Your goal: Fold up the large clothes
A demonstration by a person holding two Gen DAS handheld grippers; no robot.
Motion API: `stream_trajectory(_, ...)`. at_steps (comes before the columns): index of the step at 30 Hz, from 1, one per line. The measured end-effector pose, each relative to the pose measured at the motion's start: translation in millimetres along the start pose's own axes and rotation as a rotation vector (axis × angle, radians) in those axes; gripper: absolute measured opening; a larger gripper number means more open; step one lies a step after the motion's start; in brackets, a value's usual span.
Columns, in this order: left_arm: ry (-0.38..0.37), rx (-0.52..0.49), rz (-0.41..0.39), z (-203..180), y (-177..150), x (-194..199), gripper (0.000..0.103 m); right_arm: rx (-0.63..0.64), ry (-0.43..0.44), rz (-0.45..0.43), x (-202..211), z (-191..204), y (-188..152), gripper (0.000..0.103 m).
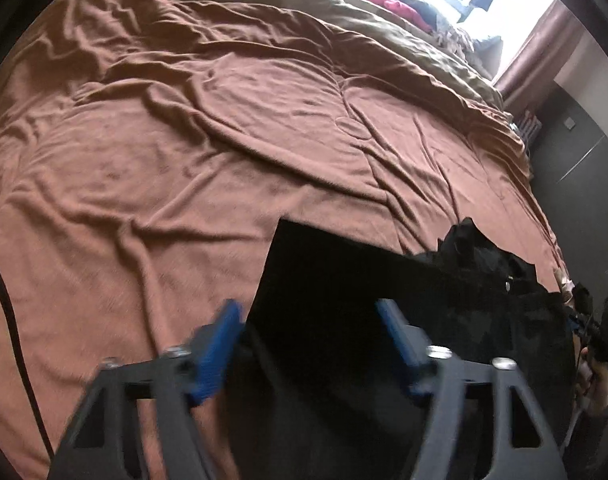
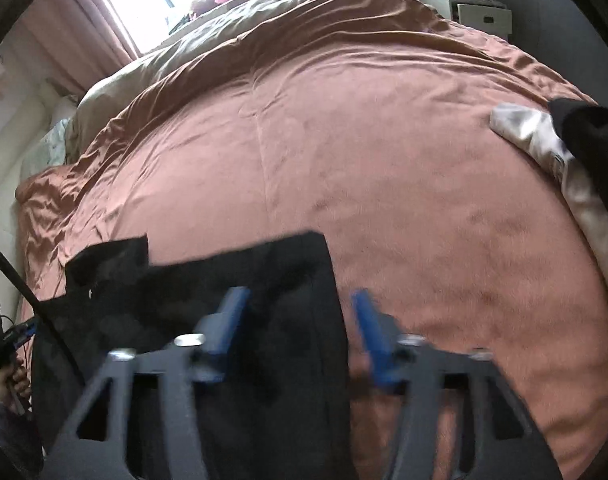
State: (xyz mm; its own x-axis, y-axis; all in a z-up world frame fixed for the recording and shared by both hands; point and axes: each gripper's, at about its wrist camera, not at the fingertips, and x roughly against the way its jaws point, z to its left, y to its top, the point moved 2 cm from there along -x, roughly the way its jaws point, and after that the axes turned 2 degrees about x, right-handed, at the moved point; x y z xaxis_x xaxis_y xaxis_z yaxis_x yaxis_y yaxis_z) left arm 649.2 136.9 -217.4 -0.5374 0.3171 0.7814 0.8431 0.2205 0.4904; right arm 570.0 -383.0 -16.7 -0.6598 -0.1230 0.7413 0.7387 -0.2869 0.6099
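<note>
on the near edge of the bed (image 1: 183,140), over its rust-brown blanket (image 2: 364,160), lies the black garment (image 1: 344,300), the task's own thing. it looks partly folded already: its far left corner is crisp and square in the left wrist view, and its right side runs as a straight edge in the right wrist view. the other end is unfinished, with a bunched, rumpled lump of black cloth (image 1: 476,248) and a loose flap sticking out. i judge the task somewhere in the middle, with that messy end to be smoothed and at least one more fold to come.

the left gripper (image 1: 308,312) hovers low over the garment's left edge, pointing across the bed, its jaws spread wide and holding nothing. the right gripper (image 2: 299,304) hangs over the garment's right edge, one blue finger above black cloth and the other above bare blanket, jaws likewise wide apart and empty. whether either touches the fabric i cannot tell. a pale cloth (image 2: 544,140) and another dark piece lie well apart at the right.
</note>
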Motion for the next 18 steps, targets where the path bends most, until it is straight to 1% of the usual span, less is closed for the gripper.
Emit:
stream_trajectory(1,0.006,-0.003,0.003,-1,2,-1,0.042,0.007,0.007,-0.005,1,5,3,0.023)
stream_trajectory(2,0.017,-0.010,0.000,-3,2,0,0.028,0.021,-0.004,-0.025,4,8,4,0.011)
stream_trajectory(3,0.034,-0.027,-0.014,-5,2,2,0.019,0.033,-0.014,-0.039,5,9,5,0.005)
stream_trajectory(4,0.043,-0.035,-0.021,-6,2,5,0.008,0.045,-0.020,-0.054,9,13,6,0.002)
stream_trajectory(7,0.048,-0.027,-0.067,-4,3,21,0.005,0.051,-0.025,-0.124,27,17,7,0.000)
stream_trajectory(10,0.035,-0.021,-0.125,-5,7,41,0.004,0.069,-0.002,-0.194,54,21,1,0.000)
stream_trajectory(13,0.039,-0.038,-0.168,-11,12,54,0.004,0.085,-0.017,-0.228,65,21,-8,0.000)
stream_trajectory(16,0.045,-0.029,-0.179,-14,18,55,0.004,0.077,-0.041,-0.239,63,17,-9,0.000)
stream_trajectory(18,0.050,-0.019,-0.175,-13,22,48,0.004,0.058,-0.045,-0.225,55,13,-10,0.000)
